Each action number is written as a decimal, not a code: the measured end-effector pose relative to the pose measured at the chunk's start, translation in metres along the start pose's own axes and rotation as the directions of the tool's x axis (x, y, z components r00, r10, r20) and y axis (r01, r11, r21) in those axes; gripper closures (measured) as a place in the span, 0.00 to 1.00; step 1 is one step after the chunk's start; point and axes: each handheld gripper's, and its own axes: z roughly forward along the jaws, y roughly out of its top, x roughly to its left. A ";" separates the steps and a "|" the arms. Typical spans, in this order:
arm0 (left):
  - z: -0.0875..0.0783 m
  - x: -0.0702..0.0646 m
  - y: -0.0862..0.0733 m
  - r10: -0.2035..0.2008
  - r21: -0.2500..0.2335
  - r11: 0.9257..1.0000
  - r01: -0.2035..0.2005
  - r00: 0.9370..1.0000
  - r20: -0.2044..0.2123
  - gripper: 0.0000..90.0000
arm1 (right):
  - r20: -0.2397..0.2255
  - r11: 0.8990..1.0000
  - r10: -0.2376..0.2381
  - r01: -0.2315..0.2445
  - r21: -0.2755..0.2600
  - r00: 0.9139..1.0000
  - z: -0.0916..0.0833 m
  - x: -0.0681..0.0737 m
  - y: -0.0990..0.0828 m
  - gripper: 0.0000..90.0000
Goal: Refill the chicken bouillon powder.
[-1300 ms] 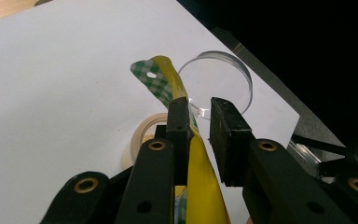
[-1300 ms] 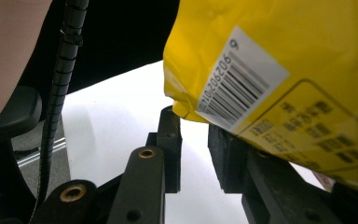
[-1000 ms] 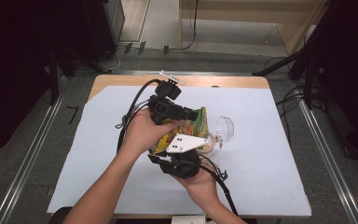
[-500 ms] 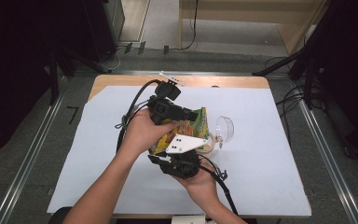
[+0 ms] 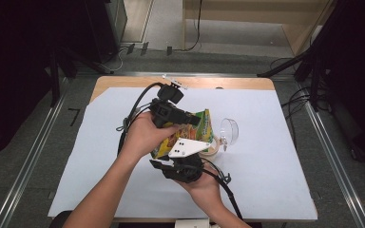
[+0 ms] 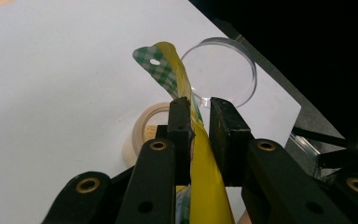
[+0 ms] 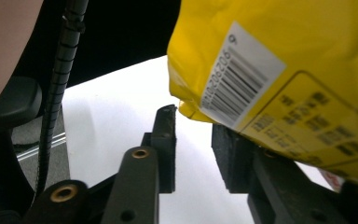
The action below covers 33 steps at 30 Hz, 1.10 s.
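High view: above the person's side, facing forward and down over the white-covered table (image 5: 275, 180).
Left gripper view: very near, along its jaws at the crinkled yellow snack bag (image 6: 205, 172).
Right gripper view: very near, under that bag.
Shared: bag, table.

One yellow-and-green foil snack bag (image 5: 190, 130), one beige roll of tape (image 6: 144, 128), what looks like one clear round plastic lid (image 5: 230, 131), two black two-jaw grippers.
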 end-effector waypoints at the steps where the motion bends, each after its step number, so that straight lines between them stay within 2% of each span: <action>1: 0.000 0.000 0.000 0.001 0.004 1.000 -0.001 1.000 -0.005 0.88 | -0.002 1.000 -0.003 0.003 0.005 1.000 0.001 0.001 0.000 0.78; 8: 0.000 0.003 -0.004 -0.004 0.019 1.000 0.004 1.000 0.000 0.88 | -0.016 1.000 -0.024 0.024 0.011 1.000 0.003 0.001 -0.003 0.76; 13: 0.001 0.004 -0.006 -0.010 0.029 1.000 0.010 1.000 0.006 0.88 | -0.027 1.000 -0.016 0.016 0.015 1.000 0.005 0.002 -0.006 0.72; 19: 0.002 0.006 -0.010 0.013 0.060 0.998 -0.013 1.000 -0.004 0.88 | -0.035 0.999 -0.023 0.024 0.023 0.999 0.007 0.002 -0.008 0.72; 26: 0.004 0.009 -0.015 0.013 0.093 0.996 -0.012 1.000 -0.009 0.88 | -0.056 0.999 -0.017 0.019 0.036 0.998 0.011 0.002 -0.012 0.72; 33: 0.007 0.011 -0.017 0.015 0.111 0.994 -0.014 1.000 -0.002 0.89 | -0.056 0.998 -0.031 0.034 0.046 0.998 0.013 0.002 -0.015 0.72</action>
